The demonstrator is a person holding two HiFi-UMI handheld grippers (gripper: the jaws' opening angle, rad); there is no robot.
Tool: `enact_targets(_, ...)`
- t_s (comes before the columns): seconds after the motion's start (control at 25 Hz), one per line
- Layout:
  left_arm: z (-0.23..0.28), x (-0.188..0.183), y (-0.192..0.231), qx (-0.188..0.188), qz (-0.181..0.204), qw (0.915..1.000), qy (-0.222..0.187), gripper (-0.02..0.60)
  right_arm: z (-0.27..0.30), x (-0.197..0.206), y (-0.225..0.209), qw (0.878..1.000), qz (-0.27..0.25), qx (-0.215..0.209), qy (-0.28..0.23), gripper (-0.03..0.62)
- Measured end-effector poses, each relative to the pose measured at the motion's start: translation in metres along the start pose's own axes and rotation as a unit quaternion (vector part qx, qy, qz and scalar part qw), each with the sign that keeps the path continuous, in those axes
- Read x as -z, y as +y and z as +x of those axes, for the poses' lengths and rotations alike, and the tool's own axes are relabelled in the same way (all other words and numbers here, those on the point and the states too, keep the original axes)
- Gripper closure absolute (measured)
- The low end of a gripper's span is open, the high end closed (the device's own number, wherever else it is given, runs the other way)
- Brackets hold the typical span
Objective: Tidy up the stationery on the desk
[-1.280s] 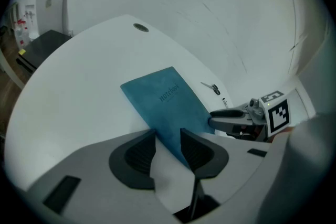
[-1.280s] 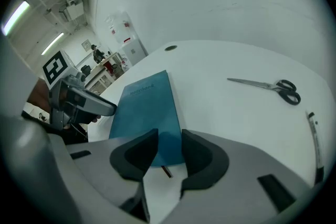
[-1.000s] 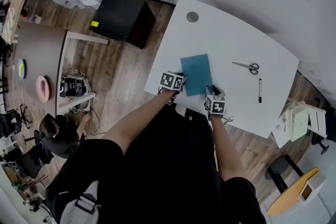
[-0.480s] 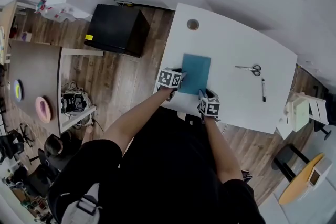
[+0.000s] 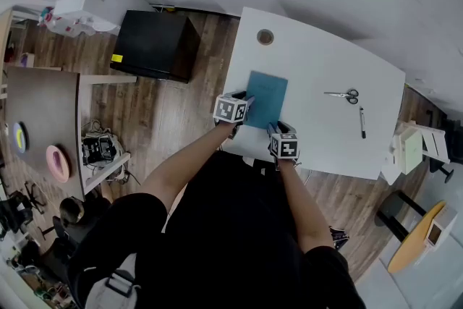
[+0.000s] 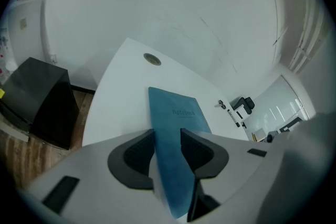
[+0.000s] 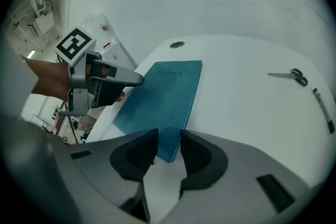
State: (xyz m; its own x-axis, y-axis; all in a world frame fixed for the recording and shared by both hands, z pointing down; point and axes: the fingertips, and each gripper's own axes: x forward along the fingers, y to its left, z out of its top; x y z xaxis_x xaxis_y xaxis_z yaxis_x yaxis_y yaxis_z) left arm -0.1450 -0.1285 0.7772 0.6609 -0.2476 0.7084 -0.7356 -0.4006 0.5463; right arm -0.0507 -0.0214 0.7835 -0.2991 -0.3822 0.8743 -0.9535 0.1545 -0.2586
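— Left gripper [image 6: 167, 135] clamps the left edge of the blue notebook [image 5: 266, 98]; right gripper [image 7: 168, 140] pinches only its near corner; it sits near-left on the white desk [image 5: 318, 58].
— Uneven pulls could slip that corner; the cover might buckle.

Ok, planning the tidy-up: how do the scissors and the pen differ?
The scissors lie across the head view, the pen up and down it. The scissors have looped dark handles and pale blades; the pen is one slim dark stick. Both lie loose on the desk, right of the notebook.
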Motion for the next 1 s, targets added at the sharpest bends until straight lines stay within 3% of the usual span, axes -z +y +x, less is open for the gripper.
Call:
enact_targets(0.2,-0.006,-0.005,0.008,0.005,0.0,1.0,-0.007,0.43,0.004,-0.01,0.007,1.0,-0.016,0.021,-0.005,0.448)
enact_targets(0.44,-0.006,-0.007,0.008,0.019,0.025,0.9995,0.002,0.43,0.003,-0.012,0.007,0.999,-0.028,0.022,-0.002,0.448)
enact_targets(0.64,-0.023,0.0,0.024,0.008,0.009,0.9999,-0.002,0.429,-0.004,-0.017,0.005,0.998,-0.03,0.051,-0.021,0.448)
enact_targets(0.76,-0.029,0.005,0.029,-0.016,-0.004,0.9996,-0.025,0.43,-0.02,-0.018,-0.014,0.998,-0.015,0.051,-0.036,0.448)
enact_targets(0.88,-0.038,0.007,0.022,-0.026,-0.003,0.9976,-0.065,0.432,-0.039,-0.016,-0.035,0.996,-0.043,0.06,-0.047,0.448)
enact_targets(1.0,-0.044,0.004,-0.002,-0.029,0.013,0.9963,-0.08,0.477,-0.057,-0.014,-0.065,0.994,-0.065,0.065,-0.056,0.448)
